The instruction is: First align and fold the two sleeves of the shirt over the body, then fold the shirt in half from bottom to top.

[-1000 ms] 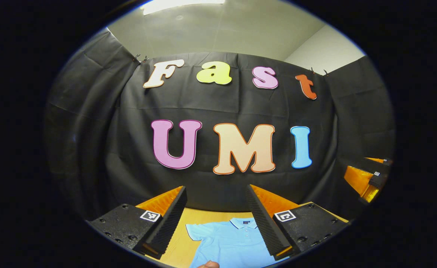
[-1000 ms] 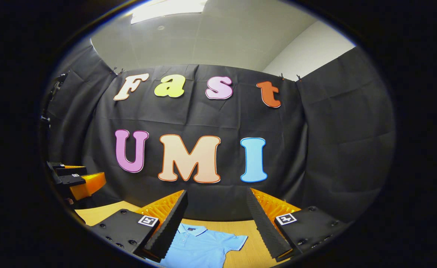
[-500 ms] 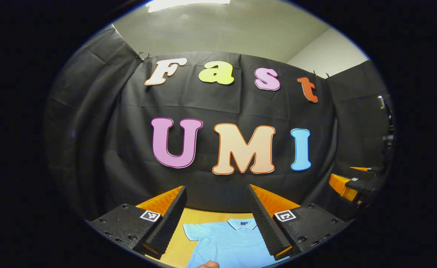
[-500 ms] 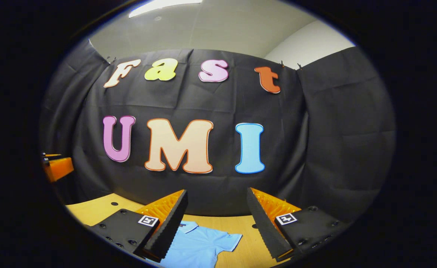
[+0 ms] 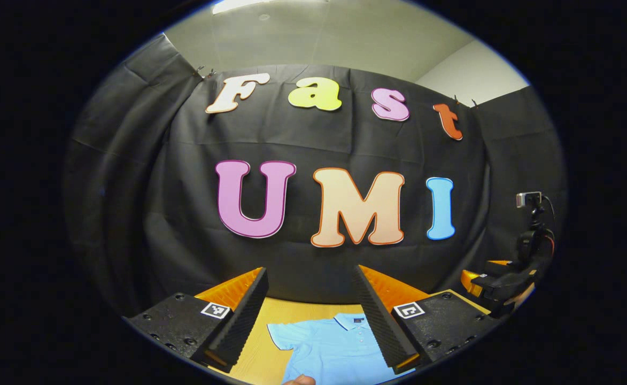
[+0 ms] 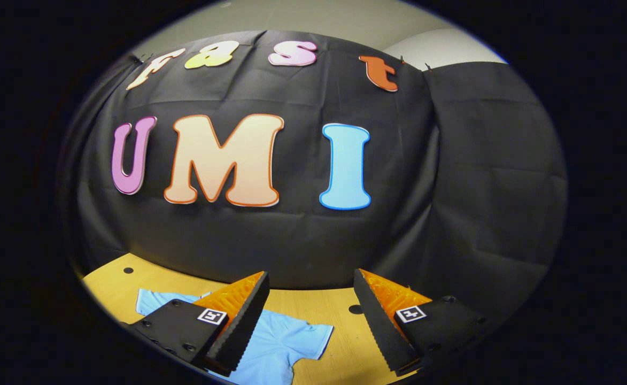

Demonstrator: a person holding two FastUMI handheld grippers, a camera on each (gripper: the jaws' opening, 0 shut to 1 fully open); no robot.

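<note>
A pale wooden table (image 6: 313,307) runs out to the black cloth wall (image 6: 484,176) of the booth, with a light ceiling (image 5: 345,37) above. The light blue shirt (image 5: 329,347) lies flat on the table, collar toward the wall, sleeves spread — unfolded. The left gripper (image 5: 310,315) hangs above it with jaws wide and empty, the shirt showing between its fingers. The right gripper (image 6: 308,321) hovers open too, one short sleeve (image 6: 305,339) in its gap. Farther off, a small camera (image 5: 527,199) stands on a mount near the wall.
</note>
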